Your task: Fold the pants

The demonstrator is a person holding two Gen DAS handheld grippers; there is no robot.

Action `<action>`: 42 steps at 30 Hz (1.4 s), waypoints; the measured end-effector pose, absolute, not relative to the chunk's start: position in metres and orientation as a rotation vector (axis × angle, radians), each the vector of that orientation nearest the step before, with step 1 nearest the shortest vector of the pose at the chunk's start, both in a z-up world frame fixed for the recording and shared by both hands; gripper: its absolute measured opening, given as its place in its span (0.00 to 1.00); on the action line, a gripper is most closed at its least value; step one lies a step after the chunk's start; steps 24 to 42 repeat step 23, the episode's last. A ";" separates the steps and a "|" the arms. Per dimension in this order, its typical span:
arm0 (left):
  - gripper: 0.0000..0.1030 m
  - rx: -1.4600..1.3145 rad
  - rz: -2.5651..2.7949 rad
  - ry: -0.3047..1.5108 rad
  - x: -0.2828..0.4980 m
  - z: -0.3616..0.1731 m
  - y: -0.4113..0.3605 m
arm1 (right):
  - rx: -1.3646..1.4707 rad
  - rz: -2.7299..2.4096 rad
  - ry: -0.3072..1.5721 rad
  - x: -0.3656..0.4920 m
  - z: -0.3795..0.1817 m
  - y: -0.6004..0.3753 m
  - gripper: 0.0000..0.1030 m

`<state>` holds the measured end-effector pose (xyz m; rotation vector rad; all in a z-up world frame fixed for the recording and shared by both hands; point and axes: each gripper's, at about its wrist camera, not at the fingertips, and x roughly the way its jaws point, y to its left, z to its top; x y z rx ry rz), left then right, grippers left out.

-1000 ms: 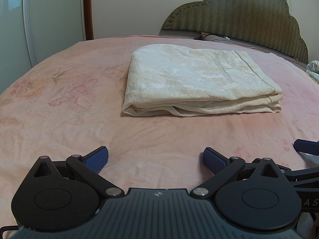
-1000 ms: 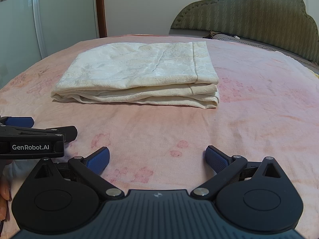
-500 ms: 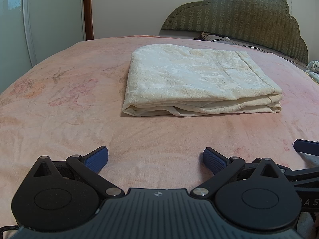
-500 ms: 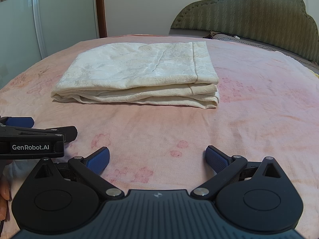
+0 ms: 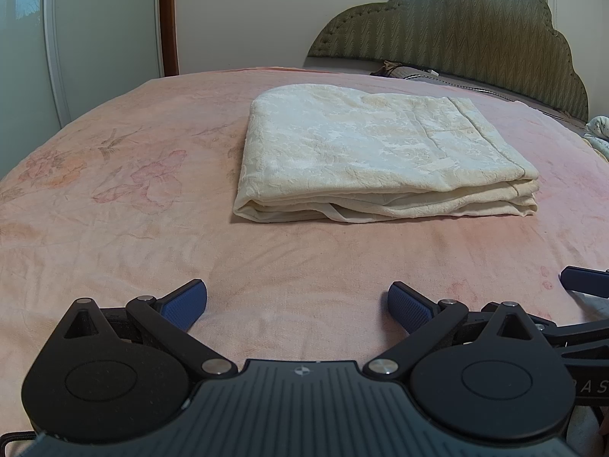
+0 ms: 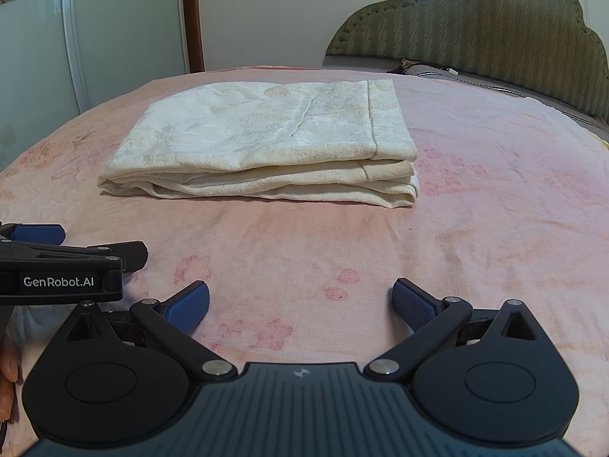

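The cream patterned pants [image 5: 373,152] lie folded in a flat rectangular stack on the pink floral bedspread [image 5: 114,209]; they also show in the right wrist view [image 6: 266,141]. My left gripper [image 5: 297,304] is open and empty, low over the bedspread, well short of the stack's near edge. My right gripper [image 6: 300,304] is open and empty, likewise short of the stack. The left gripper's side shows in the right wrist view [image 6: 61,266], and a right fingertip [image 5: 582,280] shows at the left view's edge.
A green padded headboard [image 5: 475,34] stands at the back right with pillows [image 5: 418,72] below it. A white wardrobe [image 6: 38,38] and a brown door frame [image 6: 190,15] stand at the left. Another cloth [image 5: 599,129] lies at the far right.
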<state>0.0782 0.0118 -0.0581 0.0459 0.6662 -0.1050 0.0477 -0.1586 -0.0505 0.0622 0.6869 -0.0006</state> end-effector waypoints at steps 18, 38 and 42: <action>1.00 0.032 -0.139 0.672 0.079 -0.057 0.015 | 0.062 -0.001 0.687 0.048 -0.051 -0.159 1.00; 0.99 -0.023 -0.167 0.665 0.076 -0.051 0.028 | 0.064 0.000 0.686 0.047 -0.050 -0.159 1.00; 0.99 -0.023 -0.167 0.665 0.076 -0.051 0.028 | 0.064 0.000 0.686 0.047 -0.050 -0.159 1.00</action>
